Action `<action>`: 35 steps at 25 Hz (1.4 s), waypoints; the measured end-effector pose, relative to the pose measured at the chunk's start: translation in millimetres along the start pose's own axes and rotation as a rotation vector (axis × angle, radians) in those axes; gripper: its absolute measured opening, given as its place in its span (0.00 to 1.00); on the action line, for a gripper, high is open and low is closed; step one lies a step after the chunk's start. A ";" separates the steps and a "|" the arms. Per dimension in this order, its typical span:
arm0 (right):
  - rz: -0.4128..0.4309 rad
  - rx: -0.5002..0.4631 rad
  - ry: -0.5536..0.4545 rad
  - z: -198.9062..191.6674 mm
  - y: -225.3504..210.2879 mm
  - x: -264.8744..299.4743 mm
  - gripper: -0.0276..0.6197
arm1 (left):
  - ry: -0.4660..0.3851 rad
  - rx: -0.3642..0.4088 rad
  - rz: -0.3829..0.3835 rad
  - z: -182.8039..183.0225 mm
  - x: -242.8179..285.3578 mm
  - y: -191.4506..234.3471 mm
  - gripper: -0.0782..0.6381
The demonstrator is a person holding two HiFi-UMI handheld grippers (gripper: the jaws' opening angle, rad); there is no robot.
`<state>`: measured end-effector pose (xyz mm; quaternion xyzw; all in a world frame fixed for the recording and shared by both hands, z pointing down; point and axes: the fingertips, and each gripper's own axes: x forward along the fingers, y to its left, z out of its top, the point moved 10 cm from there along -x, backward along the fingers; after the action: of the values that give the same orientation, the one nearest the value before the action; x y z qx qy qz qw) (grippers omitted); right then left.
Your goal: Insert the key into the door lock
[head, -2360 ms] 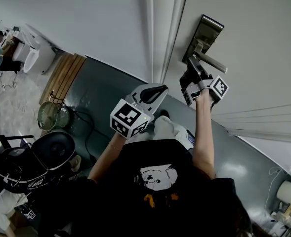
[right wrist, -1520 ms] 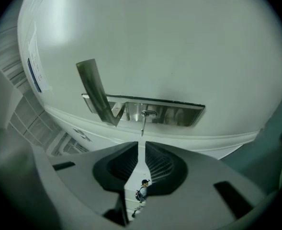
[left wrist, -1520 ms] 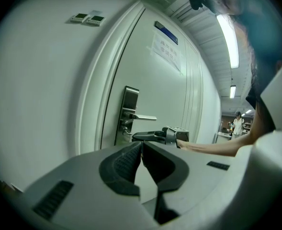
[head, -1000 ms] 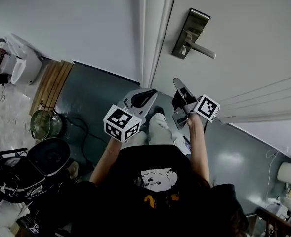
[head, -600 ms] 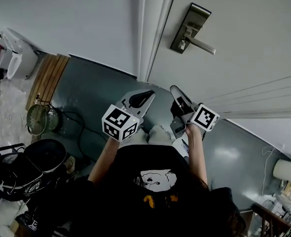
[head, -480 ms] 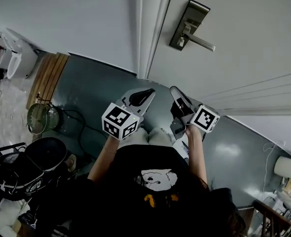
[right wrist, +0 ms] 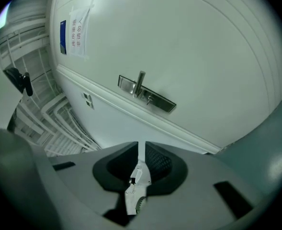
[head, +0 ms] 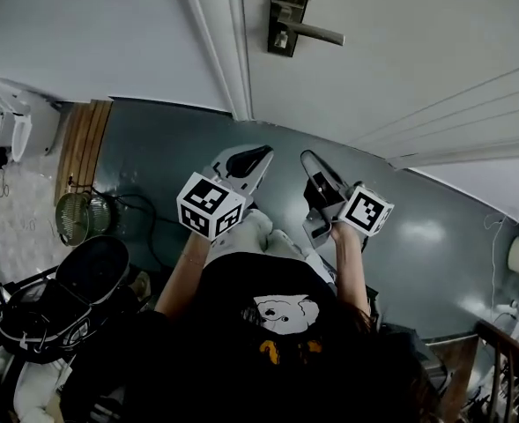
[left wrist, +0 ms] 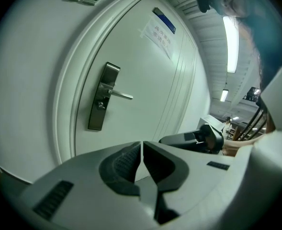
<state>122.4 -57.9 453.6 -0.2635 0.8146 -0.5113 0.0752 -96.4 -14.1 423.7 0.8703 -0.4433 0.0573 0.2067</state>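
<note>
The door lock (head: 290, 11) is a dark metal plate with a lever handle (head: 319, 33) on the white door, at the top of the head view. It also shows as the lock plate (left wrist: 100, 104) in the left gripper view and the lock plate (right wrist: 148, 96) in the right gripper view. My right gripper (head: 312, 162) is held low, well back from the door, shut on a silvery key (right wrist: 136, 188). My left gripper (head: 251, 158) hangs beside it, shut with nothing in it. The left gripper (left wrist: 142, 145) points at the door.
The white door frame (head: 217, 42) runs left of the lock. A paper notice (left wrist: 161, 32) is stuck high on the door. On the grey floor at left are a wooden mat (head: 83, 148), a small fan (head: 78, 216) and a black round appliance (head: 92, 271). A wooden rail (head: 501, 359) stands at bottom right.
The right gripper was up at the lock 2.4 s ago; it has since come down and back. The lock has slid toward the top of the view as the person backed away.
</note>
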 end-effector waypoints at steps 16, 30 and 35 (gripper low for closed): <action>-0.092 -0.098 -0.065 -28.2 6.0 -104.3 0.07 | 0.036 0.096 -0.074 -14.0 -5.6 -100.7 0.14; -0.114 -0.216 -0.095 -60.3 32.0 -157.4 0.07 | 0.023 0.155 -0.120 -30.2 -37.7 -152.9 0.14; -0.127 -0.239 -0.117 -66.0 42.4 -166.1 0.07 | 0.022 0.173 -0.157 -28.8 -41.5 -160.0 0.14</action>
<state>222.7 92.9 423.0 -0.3509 0.8455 -0.3983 0.0584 8.3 112.2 388.6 0.9163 -0.3650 0.0886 0.1393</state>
